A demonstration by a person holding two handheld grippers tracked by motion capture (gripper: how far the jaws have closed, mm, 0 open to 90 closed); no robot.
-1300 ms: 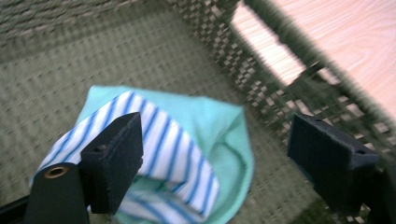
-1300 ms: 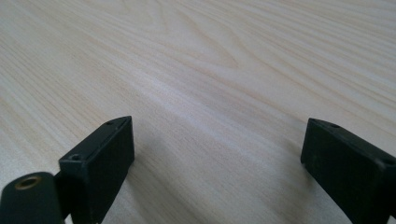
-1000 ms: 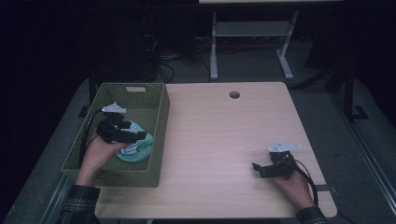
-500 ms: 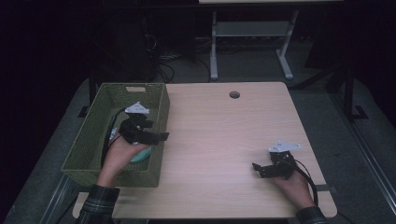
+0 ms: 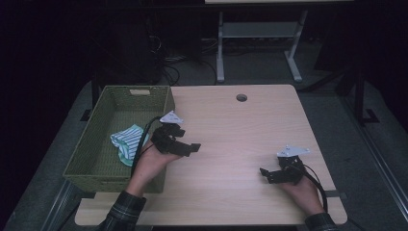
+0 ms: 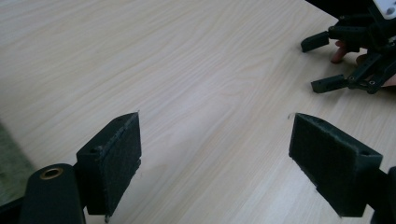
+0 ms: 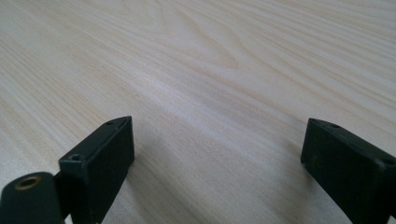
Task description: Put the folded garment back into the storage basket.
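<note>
Overhead, high view: striped cloth (image 5: 126, 143) lies crumpled inside the green basket (image 5: 86, 154), nothing gripping it. Left gripper (image 5: 185, 142) sits over the table (image 5: 240, 134) just beside the basket's right wall, jaws apart, empty. Right gripper (image 5: 268, 174) rests near the table's front right, also spread. Deposit looks done; little seems left.

Left gripper view: jaws wide over bare wood, a sliver of basket at the left edge, right gripper (image 6: 322, 63) farther off.

Right gripper view: parted jaws, wood grain; no basket or cloth.
</note>
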